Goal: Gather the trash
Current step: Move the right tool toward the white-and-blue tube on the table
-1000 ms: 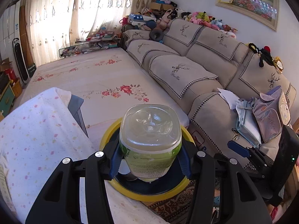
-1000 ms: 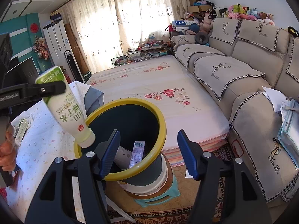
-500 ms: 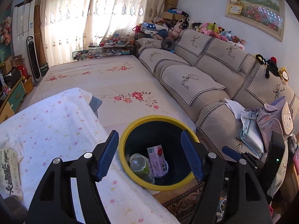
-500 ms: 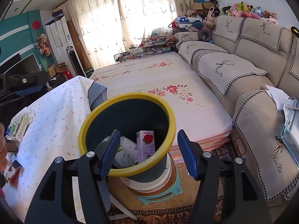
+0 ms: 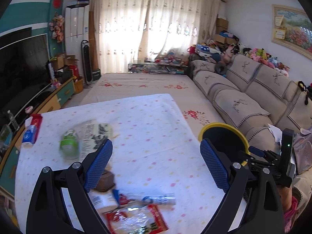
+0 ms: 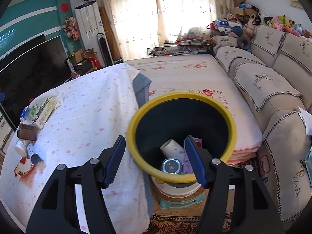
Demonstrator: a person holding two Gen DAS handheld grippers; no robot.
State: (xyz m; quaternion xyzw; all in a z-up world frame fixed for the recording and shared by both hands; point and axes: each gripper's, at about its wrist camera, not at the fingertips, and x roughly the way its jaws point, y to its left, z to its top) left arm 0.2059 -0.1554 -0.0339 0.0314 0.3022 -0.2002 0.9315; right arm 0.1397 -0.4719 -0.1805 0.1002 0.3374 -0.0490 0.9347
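Note:
My left gripper [image 5: 156, 144] hangs over the table's white dotted cloth [image 5: 148, 128], its jaws opening wide with nothing between them. Below it lie a red snack packet [image 5: 136, 220], a clear wrapper [image 5: 152, 198] and a brown pouch [image 5: 106, 181]. Further left lie a green-labelled bottle [image 5: 69, 146], a flat printed box [image 5: 95, 136] and a blue-and-red carton [image 5: 32, 130]. My right gripper [image 6: 155, 139] stands open and holds nothing, just in front of the yellow-rimmed bin [image 6: 134, 120]. Inside the bin lie a white bottle [image 6: 171, 148], a clear bottle's base [image 6: 171, 165] and a pink carton [image 6: 197, 141].
The bin [image 5: 204, 128] stands on a teal stool [image 6: 181, 204] at the table's right edge. A beige sofa [image 6: 269, 89] runs along the right. A floral mat [image 5: 148, 83] covers the floor beyond the table. A television [image 5: 21, 68] on a cabinet is on the left.
The left gripper let the green-labelled bottle fall into the bin, swung left over the table and spread its jaws. The right gripper shifted a little left; the bin now sits right of centre.

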